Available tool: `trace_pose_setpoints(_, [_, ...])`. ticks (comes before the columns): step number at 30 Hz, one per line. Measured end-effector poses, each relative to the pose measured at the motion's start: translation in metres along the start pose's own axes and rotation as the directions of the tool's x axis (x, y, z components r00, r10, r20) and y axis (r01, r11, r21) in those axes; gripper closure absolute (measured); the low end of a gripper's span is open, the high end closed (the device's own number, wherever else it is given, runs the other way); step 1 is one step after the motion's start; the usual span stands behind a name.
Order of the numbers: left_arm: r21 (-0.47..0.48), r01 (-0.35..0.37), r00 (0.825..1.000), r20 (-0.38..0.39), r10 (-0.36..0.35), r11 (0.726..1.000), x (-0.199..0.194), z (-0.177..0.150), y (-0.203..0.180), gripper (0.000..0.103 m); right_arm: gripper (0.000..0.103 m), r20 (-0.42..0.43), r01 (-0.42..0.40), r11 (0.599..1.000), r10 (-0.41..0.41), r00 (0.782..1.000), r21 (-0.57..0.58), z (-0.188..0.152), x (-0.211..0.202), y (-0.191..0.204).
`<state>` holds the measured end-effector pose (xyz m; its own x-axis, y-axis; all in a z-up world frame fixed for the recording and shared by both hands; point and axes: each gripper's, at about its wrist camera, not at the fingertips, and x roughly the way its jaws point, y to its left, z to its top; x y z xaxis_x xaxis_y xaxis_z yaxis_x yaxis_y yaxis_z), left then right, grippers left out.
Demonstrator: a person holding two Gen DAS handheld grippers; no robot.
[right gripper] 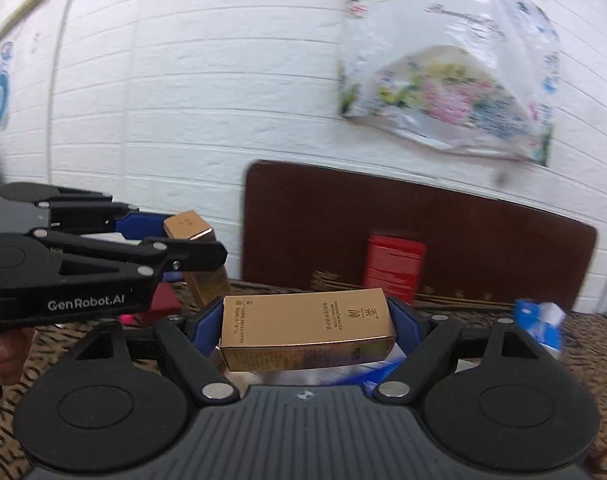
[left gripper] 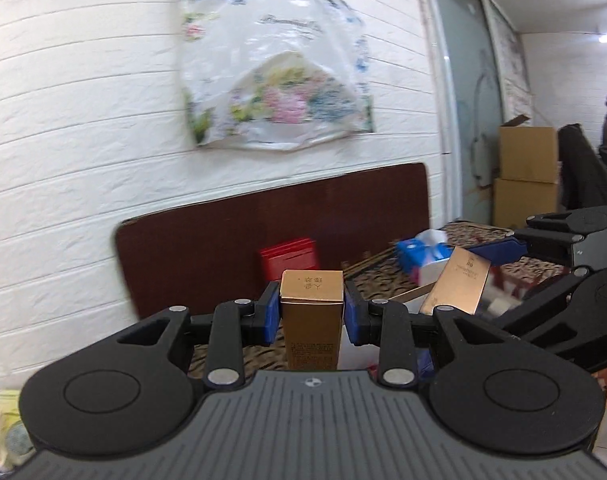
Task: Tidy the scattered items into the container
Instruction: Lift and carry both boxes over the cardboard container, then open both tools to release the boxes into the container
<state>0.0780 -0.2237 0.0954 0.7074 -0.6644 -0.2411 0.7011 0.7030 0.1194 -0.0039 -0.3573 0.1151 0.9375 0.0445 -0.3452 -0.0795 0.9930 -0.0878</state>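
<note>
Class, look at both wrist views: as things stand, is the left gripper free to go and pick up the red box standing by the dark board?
Probably not yet. The left gripper is shut on a gold box, so its jaws are occupied. The red box stands unobstructed behind it.

Upright gold box (left gripper: 311,312); second gold box (right gripper: 307,328) lying sideways.
</note>
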Motion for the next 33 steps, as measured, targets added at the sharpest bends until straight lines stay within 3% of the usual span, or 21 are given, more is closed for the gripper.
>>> trace_pose_setpoints(5, [0.034,0.036,0.998,-0.043,-0.034,0.999,0.037,-0.005,-0.028,0.071,0.019,-0.054,0.047,0.997,-0.044,0.998,0.06,-0.028,0.002,-0.031])
trace_pose_setpoints(10, [0.032,0.022,0.995,-0.101,-0.019,0.999,0.059,-0.015,-0.034,0.071,0.019,-0.087,0.057,0.993,-0.048,0.995,0.101,-0.049,0.004,-0.048])
trace_pose_setpoints(21, [0.061,-0.018,0.99,-0.135,0.027,0.998,0.071,-0.015,-0.037,0.069,0.018,-0.09,0.076,0.994,-0.068,0.994,0.083,-0.053,0.008,-0.052])
trace_pose_setpoints(22, [0.069,-0.018,0.99,-0.136,0.027,0.997,0.072,-0.016,-0.039,0.065,0.019,-0.092,0.079,0.994,-0.072,0.993,0.081,-0.053,0.009,-0.053])
trace_pose_setpoints(23, [0.074,-0.015,0.99,-0.14,0.026,0.997,0.072,-0.016,-0.04,0.052,0.017,-0.098,0.078,0.994,-0.071,0.993,0.079,-0.053,0.01,-0.054])
trace_pose_setpoints(26, [0.083,-0.021,0.99,-0.137,0.032,0.996,0.071,-0.019,-0.043,0.036,0.009,-0.104,0.085,0.994,-0.077,0.992,0.069,-0.054,0.01,-0.054])
trace_pose_setpoints(28, [0.087,-0.031,0.991,-0.124,0.041,0.996,0.068,-0.019,-0.045,0.028,0.006,-0.1,0.093,0.994,-0.086,0.991,0.065,-0.055,0.008,-0.053])
trace_pose_setpoints(33, [0.055,-0.028,0.995,-0.091,0.033,0.998,0.056,-0.016,-0.04,0.025,0.0,-0.073,0.112,0.992,-0.108,0.992,0.055,-0.054,-0.001,-0.049])
